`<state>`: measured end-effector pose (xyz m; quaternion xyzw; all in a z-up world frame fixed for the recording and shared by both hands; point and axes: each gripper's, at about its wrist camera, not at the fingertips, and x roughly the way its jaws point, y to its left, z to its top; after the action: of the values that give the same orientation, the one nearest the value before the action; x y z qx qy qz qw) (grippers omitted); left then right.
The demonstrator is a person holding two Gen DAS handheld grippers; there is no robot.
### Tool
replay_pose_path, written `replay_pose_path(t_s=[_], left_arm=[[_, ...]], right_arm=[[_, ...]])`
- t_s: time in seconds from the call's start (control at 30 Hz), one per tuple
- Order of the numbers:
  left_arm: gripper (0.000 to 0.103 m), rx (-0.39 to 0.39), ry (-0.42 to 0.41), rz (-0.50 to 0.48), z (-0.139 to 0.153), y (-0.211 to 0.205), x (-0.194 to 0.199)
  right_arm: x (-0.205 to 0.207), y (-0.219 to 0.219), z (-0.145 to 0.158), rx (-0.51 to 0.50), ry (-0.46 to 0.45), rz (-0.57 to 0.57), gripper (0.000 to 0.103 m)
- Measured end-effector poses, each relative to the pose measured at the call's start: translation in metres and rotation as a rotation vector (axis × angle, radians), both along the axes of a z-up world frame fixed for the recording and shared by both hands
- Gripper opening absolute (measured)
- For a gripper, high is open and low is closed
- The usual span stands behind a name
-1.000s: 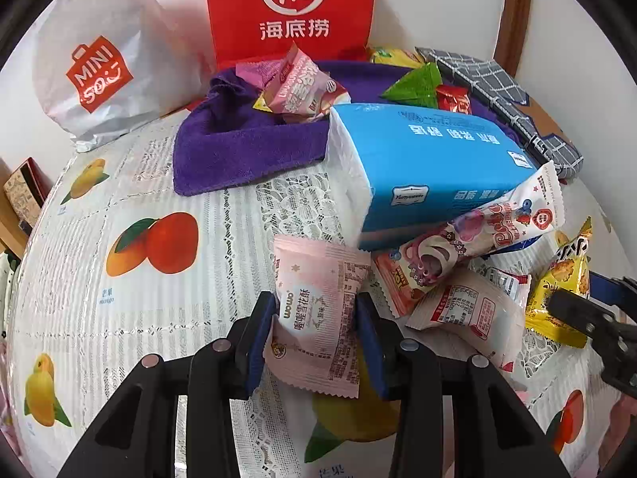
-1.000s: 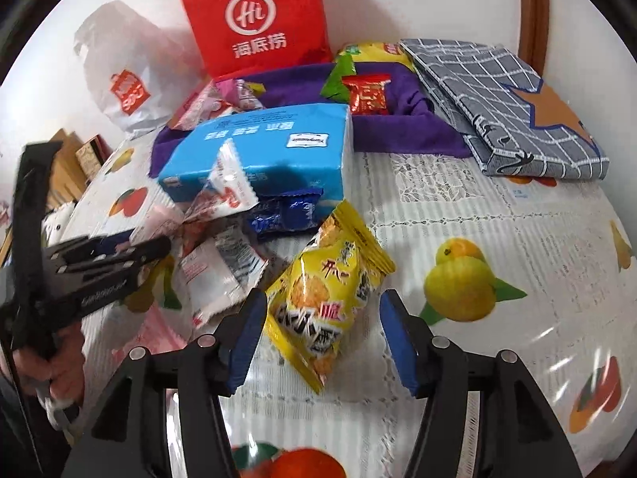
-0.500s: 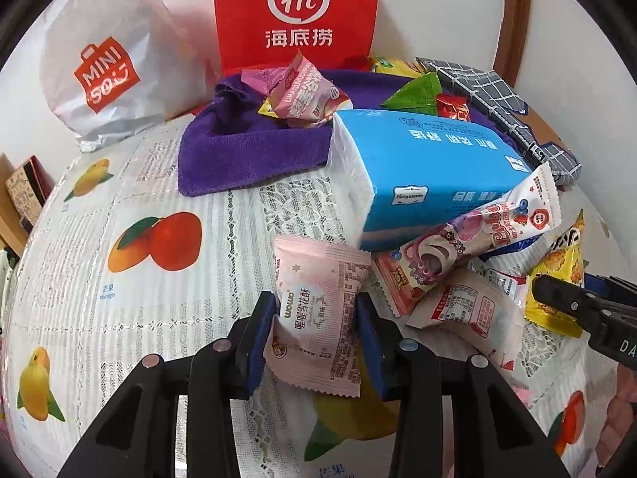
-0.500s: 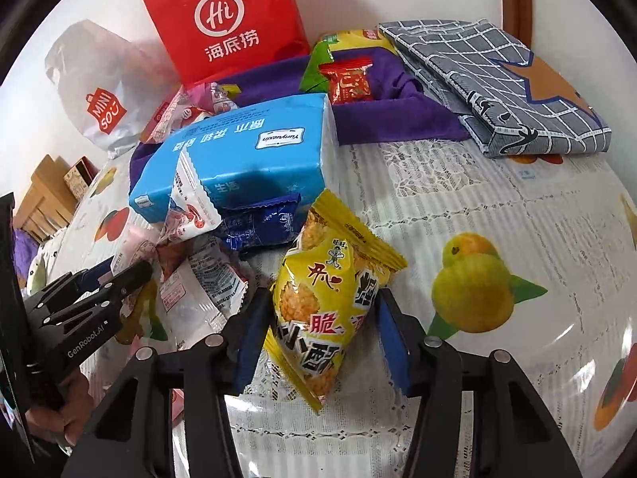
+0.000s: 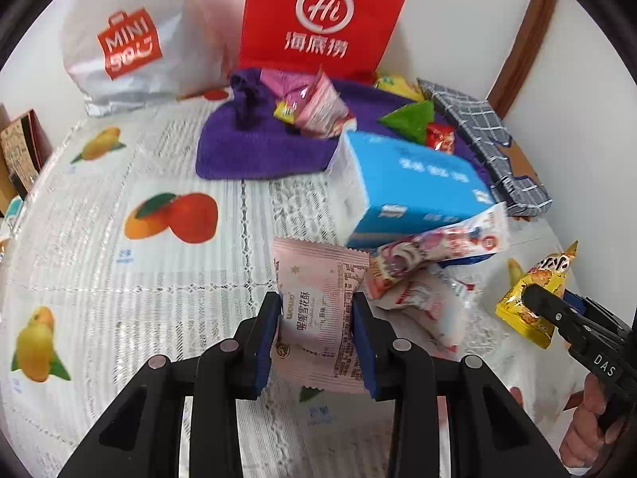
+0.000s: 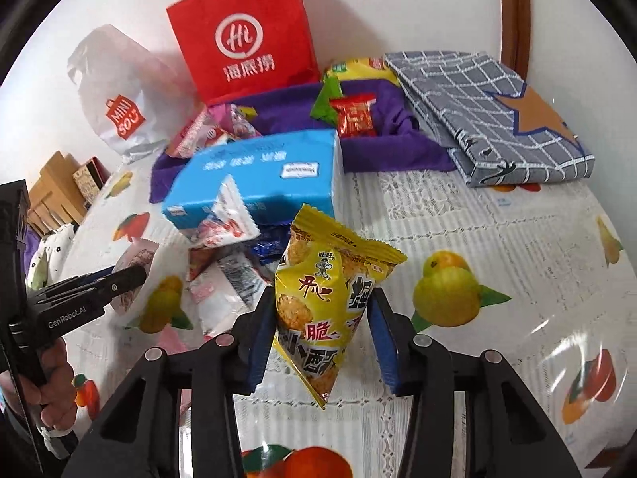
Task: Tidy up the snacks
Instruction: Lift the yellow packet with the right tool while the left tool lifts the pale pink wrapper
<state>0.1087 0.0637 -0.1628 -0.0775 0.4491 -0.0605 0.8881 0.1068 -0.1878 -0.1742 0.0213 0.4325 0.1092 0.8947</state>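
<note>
Snacks lie heaped against the near side of the blue tissue pack [image 5: 414, 183], the landmark at the middle of your fruit-print tablecloth [image 5: 119, 279], and two of them are in your grip. Your left gripper [image 5: 316, 332] is closing its jaws on a pink snack packet [image 5: 318, 318], both blue pads pressed to its sides, just in front of the tissue pack's near corner. Your right gripper [image 6: 318, 332] is closing too, and its pads pinch a yellow rice-cracker bag [image 6: 330, 298], which stands upright between them on the near right of the tissue pack. Between the two, touching the pack's front edge, rest a long pink-and-white wrapper [image 5: 438, 241], a white packet with red print [image 5: 422, 302] and a dark blue wrapper [image 6: 270, 241]. Behind the tissue pack spreads a purple cloth [image 5: 254, 151] carrying more snacks: pink packets [image 5: 314, 101], a green triangular packet [image 5: 408, 117] and a small red packet [image 6: 354, 115]. A red paper bag [image 6: 243, 36] stands against the wall behind that cloth, a white Miniso bag [image 5: 127, 40] to its left, and a folded grey checked cloth [image 6: 489, 111] lies to the right of the tissue pack.
</note>
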Motion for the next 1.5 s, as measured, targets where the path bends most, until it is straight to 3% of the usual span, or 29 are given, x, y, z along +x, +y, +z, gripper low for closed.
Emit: replay_pose_path(t_s=[0.77,1.5], left_arm=[[0.034,-0.014,-0.159,-0.034,0.095,-0.028,-0.042],[0.034,-0.017,-0.196,-0.052,0.109,-0.032,-0.037]], right_arm=[[-0.038,0.002,0.094,0.004,-0.193,-0.007,0.045],[-0.039,0.006,0.108,-0.004,-0.221,-0.003,0.045]])
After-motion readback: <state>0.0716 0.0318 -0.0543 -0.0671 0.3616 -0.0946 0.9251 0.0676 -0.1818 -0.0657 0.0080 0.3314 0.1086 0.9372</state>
